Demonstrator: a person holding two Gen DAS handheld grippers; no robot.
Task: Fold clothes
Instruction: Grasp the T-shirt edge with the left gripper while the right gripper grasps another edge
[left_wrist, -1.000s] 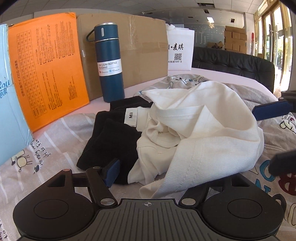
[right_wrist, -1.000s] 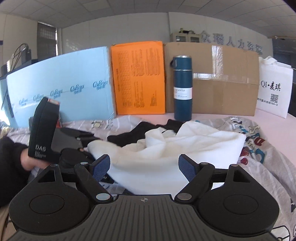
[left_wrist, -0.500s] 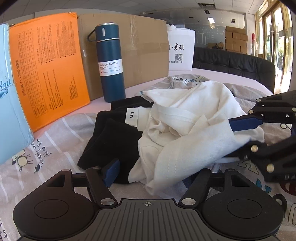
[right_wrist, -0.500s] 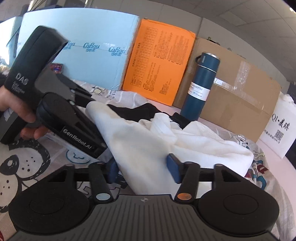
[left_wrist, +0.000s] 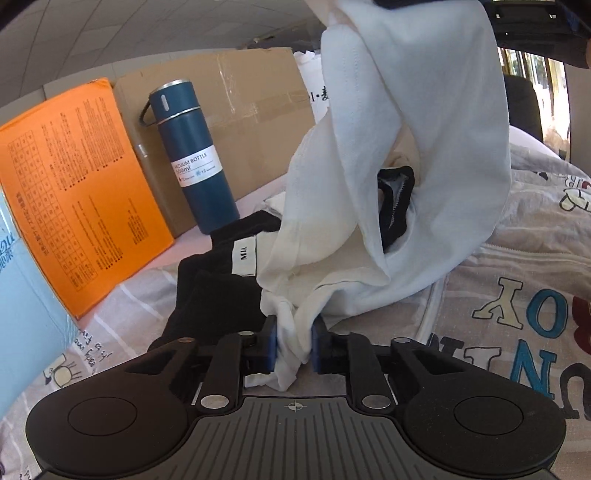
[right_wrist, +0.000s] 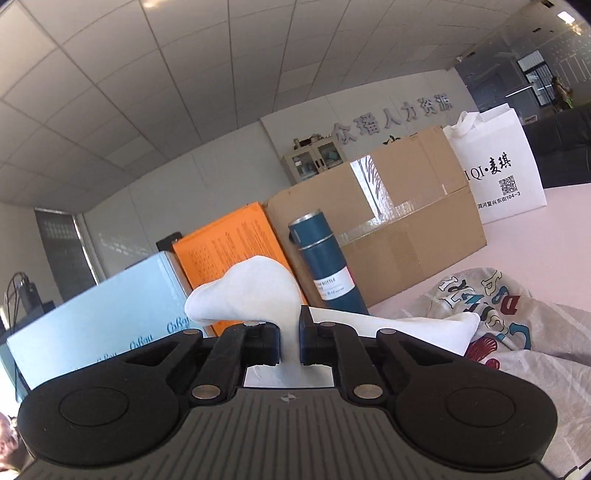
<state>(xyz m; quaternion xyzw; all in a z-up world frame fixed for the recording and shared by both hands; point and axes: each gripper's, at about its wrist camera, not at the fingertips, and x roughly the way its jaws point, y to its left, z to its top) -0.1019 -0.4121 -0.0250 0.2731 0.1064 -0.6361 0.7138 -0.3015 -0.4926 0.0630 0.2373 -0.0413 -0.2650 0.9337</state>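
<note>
A white garment (left_wrist: 406, 147) hangs stretched from the upper right down to my left gripper (left_wrist: 293, 332). The left jaws are closing, and their blue pads pinch a bunched corner of the cloth just above the bed. My right gripper (right_wrist: 290, 325) points about level, lifted high. Its jaws are closing tight on another fold of the white garment (right_wrist: 251, 291), which puffs up above the pads. A black garment (left_wrist: 210, 291) with a white label lies partly under the white one, and a black-edged piece shows inside its folds.
A blue vacuum bottle (left_wrist: 195, 158) stands behind the clothes, before an orange board (left_wrist: 74, 192) and a cardboard box (left_wrist: 240, 122). A light blue foam board (right_wrist: 92, 321) is at the left and a white bag (right_wrist: 498, 173) at the right. A printed grey sheet (left_wrist: 517, 314) covers the surface.
Both grippers have shut on the white garment. The right one rose and rolled, lifting its part of the cloth, so the garment now hangs up off the pile.
</note>
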